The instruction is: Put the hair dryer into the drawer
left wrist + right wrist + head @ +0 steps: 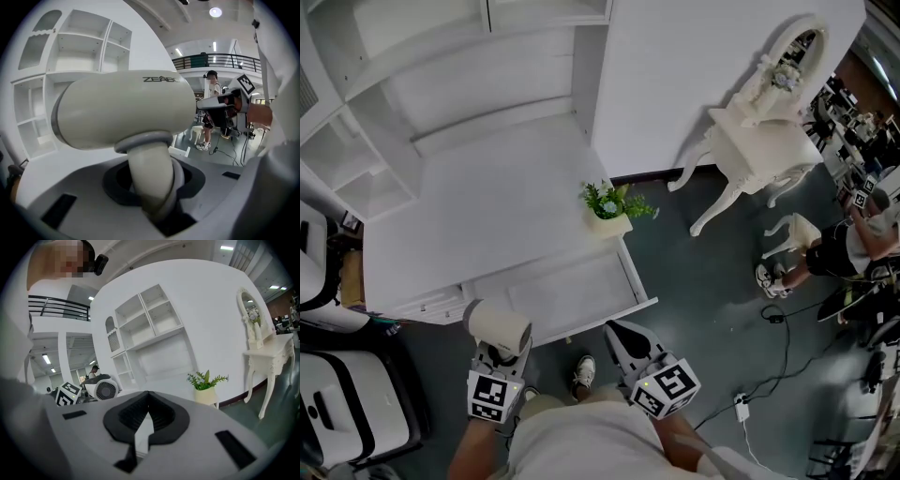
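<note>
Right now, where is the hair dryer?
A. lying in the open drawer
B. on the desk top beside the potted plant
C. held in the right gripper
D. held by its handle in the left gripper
D: the left gripper view shows the left gripper shut on the hair dryer by its handle, while the right gripper holds nothing.

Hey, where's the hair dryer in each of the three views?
Head view: dryer lower left.
Left gripper view: dryer fills the centre.
Right gripper view: dryer small, left of centre.
Shared landmark: the white shelves, in all three.
</note>
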### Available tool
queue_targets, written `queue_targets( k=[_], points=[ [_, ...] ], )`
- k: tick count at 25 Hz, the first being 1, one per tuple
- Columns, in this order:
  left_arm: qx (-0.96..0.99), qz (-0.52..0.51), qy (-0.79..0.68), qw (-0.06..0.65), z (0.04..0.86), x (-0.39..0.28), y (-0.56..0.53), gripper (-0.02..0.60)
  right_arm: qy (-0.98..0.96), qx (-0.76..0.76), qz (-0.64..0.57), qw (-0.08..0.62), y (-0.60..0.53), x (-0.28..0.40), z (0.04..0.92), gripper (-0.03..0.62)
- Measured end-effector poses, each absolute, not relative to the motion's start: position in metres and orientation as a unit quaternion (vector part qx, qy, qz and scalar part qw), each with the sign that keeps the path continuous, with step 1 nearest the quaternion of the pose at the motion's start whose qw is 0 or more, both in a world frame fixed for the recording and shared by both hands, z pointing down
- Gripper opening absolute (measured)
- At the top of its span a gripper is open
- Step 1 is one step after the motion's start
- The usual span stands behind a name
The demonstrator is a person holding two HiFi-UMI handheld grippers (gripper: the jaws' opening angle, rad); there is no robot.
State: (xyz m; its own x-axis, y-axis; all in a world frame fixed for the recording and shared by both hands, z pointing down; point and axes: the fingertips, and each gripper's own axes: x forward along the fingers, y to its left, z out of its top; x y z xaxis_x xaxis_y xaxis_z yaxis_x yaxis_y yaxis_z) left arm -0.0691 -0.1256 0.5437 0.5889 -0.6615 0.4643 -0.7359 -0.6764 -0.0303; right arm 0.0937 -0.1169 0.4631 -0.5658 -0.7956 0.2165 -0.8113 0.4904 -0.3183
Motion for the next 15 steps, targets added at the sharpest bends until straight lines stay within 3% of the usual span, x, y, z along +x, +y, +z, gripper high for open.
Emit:
queue_targets(
  k=[15],
  points=[
    [0.884, 0.358, -0.288, 0.085, 0.667, -0.015, -0.172, 0.135, -0.846, 0.480, 0.226, 0.043, -0.121, 0.123, 0.492, 0.009]
  ],
)
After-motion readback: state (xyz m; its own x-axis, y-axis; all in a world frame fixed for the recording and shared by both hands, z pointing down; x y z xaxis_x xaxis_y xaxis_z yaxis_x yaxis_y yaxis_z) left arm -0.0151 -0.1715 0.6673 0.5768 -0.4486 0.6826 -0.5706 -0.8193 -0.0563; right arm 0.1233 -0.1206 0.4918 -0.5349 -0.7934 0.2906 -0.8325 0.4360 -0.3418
